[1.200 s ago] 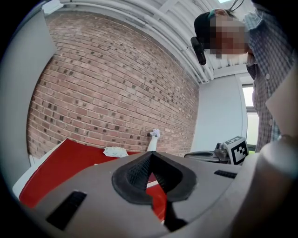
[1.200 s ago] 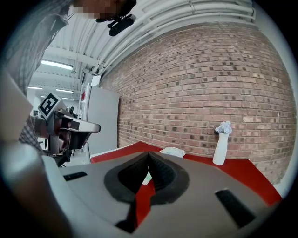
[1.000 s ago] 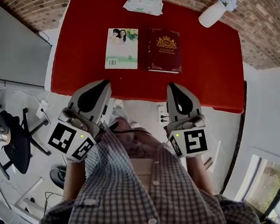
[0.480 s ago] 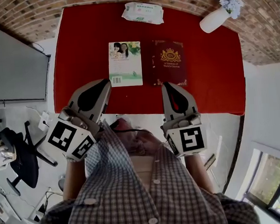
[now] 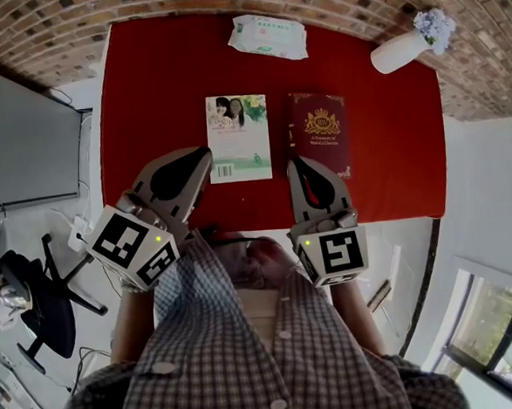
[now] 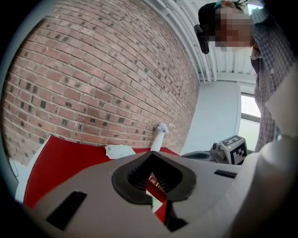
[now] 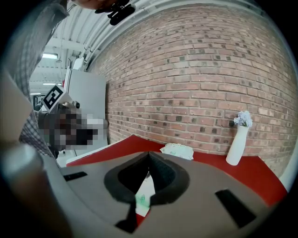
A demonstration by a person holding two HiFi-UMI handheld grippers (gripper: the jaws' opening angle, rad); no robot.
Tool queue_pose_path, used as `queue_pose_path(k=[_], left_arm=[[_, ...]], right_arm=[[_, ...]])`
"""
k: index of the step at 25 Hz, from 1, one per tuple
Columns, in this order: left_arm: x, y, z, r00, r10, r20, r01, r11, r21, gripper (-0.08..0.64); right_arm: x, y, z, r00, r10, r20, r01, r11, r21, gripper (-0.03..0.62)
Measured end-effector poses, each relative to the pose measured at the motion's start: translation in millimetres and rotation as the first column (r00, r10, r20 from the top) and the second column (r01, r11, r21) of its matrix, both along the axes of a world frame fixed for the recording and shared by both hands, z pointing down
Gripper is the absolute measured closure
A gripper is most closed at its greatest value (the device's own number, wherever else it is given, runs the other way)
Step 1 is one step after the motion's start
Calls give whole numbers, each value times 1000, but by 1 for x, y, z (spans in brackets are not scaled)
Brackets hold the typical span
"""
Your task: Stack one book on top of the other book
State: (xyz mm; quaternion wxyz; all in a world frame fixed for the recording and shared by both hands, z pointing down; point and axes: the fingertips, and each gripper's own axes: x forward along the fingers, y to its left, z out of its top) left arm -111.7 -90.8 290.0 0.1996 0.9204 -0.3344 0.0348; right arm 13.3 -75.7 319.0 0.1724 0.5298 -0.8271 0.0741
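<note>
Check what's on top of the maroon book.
Nothing visible: the maroon book shows a bare cover, white book beside it. The right gripper hides its near corner.

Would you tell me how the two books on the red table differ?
The pale book has a white-green cover with a photo; the maroon book is dark with a gold crest. The pale book lies left, the maroon book right. Both lie flat, closed, unstacked.
</note>
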Motion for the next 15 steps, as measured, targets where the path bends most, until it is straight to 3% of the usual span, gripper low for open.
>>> queue_pose_path(k=[7,10,12,15], left_arm=[[-6,-14,25,999,37,24,-36,997,-64,552],[-7,-20,36,999,44,-2,-44,995,-93,552],[-9,-24,47,999,28,-29,-32,991,-131,552],[-14,-29,70,1000,-5,-5,4,983,-181,552]], right_arm=[[-5,-25,23,999,47,15,-46,998,-53,586],[-4,-30,39,997,70,37,-65,991,-113,586],[-5,-33,49,995,81,56,-73,987,-143,586],[-5,-34,67,993,94,71,-78,977,-197,586]])
